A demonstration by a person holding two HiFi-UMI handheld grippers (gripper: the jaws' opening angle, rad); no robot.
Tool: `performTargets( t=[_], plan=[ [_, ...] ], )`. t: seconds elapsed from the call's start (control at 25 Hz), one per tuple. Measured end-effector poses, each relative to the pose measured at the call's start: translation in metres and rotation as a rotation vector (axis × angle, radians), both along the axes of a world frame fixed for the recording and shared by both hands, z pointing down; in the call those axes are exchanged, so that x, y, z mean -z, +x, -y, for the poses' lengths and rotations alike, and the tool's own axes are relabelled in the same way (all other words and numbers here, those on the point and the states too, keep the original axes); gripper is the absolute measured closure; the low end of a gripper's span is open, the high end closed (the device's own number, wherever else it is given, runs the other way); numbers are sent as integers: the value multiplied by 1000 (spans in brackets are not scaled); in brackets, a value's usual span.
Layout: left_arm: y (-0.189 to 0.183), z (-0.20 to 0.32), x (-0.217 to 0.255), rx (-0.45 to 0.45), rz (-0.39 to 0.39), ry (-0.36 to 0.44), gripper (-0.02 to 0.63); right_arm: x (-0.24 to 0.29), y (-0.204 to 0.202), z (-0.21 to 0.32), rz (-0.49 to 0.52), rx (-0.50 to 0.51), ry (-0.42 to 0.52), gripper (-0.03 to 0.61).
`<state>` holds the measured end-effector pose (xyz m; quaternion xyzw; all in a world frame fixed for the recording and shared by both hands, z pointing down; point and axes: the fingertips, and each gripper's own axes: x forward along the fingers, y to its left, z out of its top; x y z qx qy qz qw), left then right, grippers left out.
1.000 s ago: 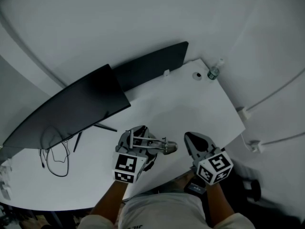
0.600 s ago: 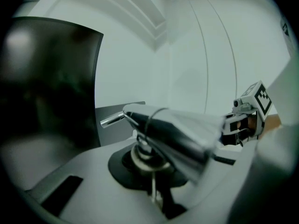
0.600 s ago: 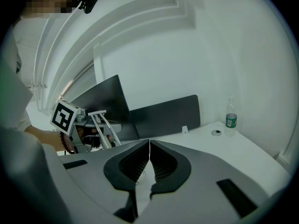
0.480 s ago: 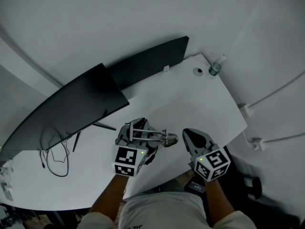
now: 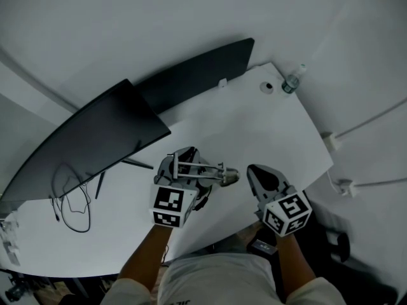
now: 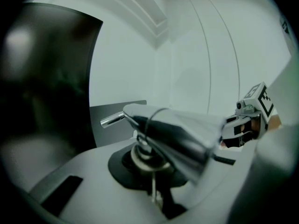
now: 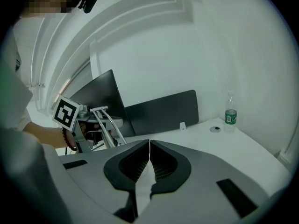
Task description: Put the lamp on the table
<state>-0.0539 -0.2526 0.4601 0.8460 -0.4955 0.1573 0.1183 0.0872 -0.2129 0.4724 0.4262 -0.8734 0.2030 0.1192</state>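
A white table (image 5: 254, 132) sat in a pale-walled corner. At its left, a cable loop (image 5: 73, 199) lay below a dark monitor (image 5: 95, 145). The left gripper (image 5: 187, 173) was clamped on the metal lamp (image 5: 215, 175), over the table's near edge. Beside it, the right gripper (image 5: 257, 173) had its jaws pressed together, empty. A bottle (image 5: 291, 81) stood at the far right corner.

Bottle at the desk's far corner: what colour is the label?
Green, on a clear bottle; shows best in the right gripper view.

Desk (image 5: 254, 129) free in the middle
Monitor (image 5: 95, 138) and cables (image 5: 73, 202) close the left side; a bottle (image 5: 291, 82) stands at the far right corner.
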Motion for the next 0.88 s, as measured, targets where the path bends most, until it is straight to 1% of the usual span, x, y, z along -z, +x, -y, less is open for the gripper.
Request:
performTargets(
  t=[0.16,0.44,0.88],
  plan=[
    [2,7,-3,8,6,15,594,-3,4,3,5,-9,-5,546],
    [6,13,-17,-2,19,1,594,-10,6,2,5,-5,-18,546],
    [13,20,-31,-1,11,-1,594,-19,9,-4,3,3,-42,546]
  ],
)
